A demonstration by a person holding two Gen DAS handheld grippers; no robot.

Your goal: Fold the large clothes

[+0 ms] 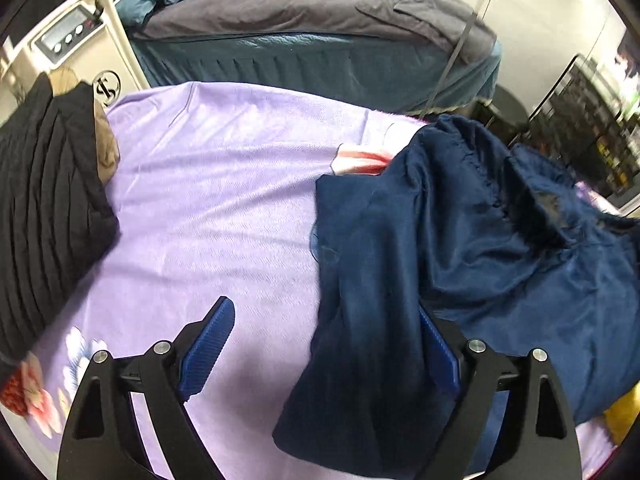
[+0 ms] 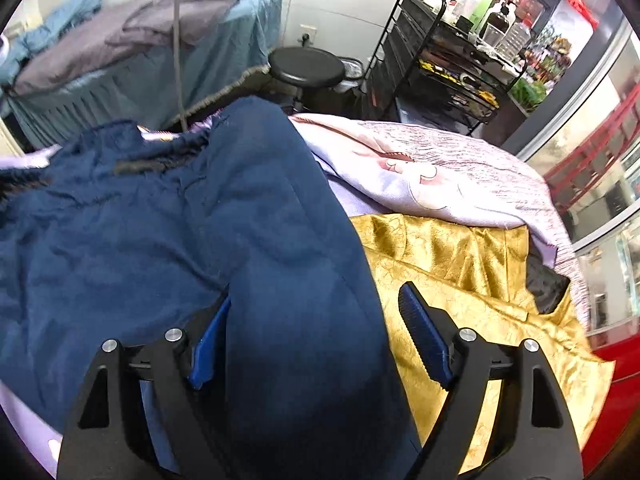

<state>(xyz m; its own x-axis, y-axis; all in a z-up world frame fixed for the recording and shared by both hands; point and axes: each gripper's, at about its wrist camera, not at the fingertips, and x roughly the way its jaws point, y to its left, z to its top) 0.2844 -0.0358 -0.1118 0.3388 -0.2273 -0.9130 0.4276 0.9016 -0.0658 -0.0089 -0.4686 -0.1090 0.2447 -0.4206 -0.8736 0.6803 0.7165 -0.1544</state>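
Observation:
A large navy blue garment (image 1: 460, 248) lies rumpled on the lilac bed cover (image 1: 208, 184); one leg-like flap runs down between my left gripper's fingers. My left gripper (image 1: 324, 320) is open, its jaws wide apart, with the flap draped against the right finger (image 1: 438, 344). In the right wrist view the same navy garment (image 2: 200, 232) fills the left and middle. My right gripper (image 2: 316, 308) is open, with a fold of the garment lying between its fingers and over the left one (image 2: 212, 336).
A folded black garment (image 1: 44, 200) sits at the left of the bed. A gold cloth (image 2: 460, 280) lies right of the navy one, beside a bunched lilac blanket (image 2: 440, 172). Behind are a second bed (image 1: 312, 40), a black stool (image 2: 306, 66) and a black shelf cart (image 2: 440, 60).

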